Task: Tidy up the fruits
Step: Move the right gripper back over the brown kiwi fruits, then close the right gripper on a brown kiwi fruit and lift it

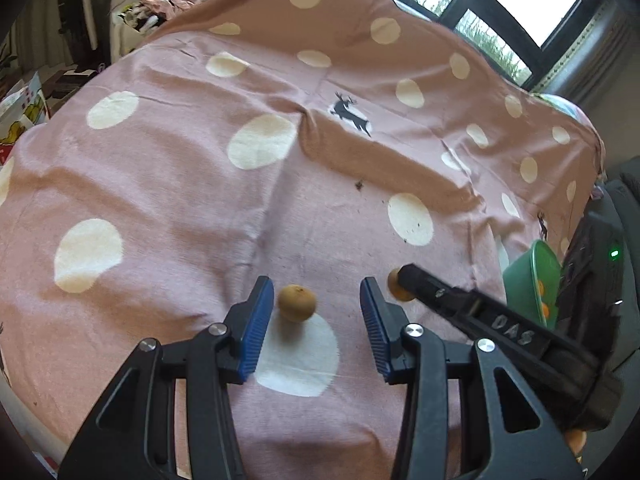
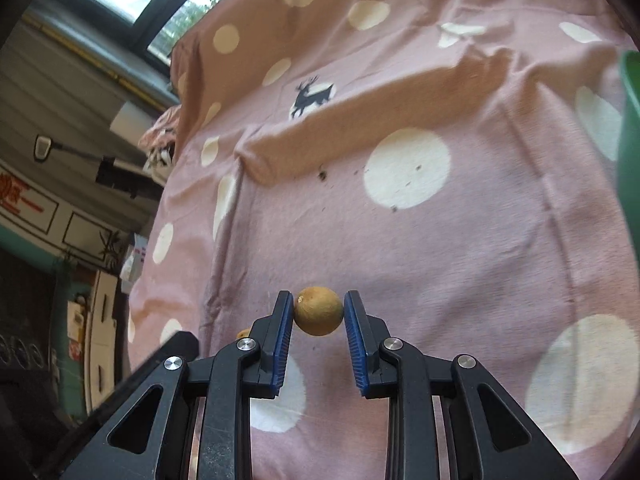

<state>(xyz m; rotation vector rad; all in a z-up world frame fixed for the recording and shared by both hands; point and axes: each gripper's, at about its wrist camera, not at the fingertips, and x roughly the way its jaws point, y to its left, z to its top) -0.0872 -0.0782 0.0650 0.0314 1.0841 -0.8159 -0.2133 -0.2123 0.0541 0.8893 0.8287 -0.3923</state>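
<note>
Now: pink dotted cloth [image 1: 168, 184] | left tool [image 1: 316, 320] agape | right tool [image 2: 318, 322] pinching fruit [image 2: 319, 311]

Your left gripper [image 1: 318, 320] is gaping around a brown fruit [image 1: 297, 303] on the spotted cloth [image 1: 168, 184]; your right gripper [image 1: 404, 280] is gripping another fruit [image 1: 396, 286].

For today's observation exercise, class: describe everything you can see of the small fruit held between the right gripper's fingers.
The fruit is small, round and tan-brown, with a matte, slightly rough skin and a little stem scar at its upper left. The right gripper pinches it at its tips, a blue ribbed pad pressed to either side. It sits above the pink spotted cloth; whether it touches the cloth cannot be told. In the left wrist view it is half hidden behind the black finger.
</note>
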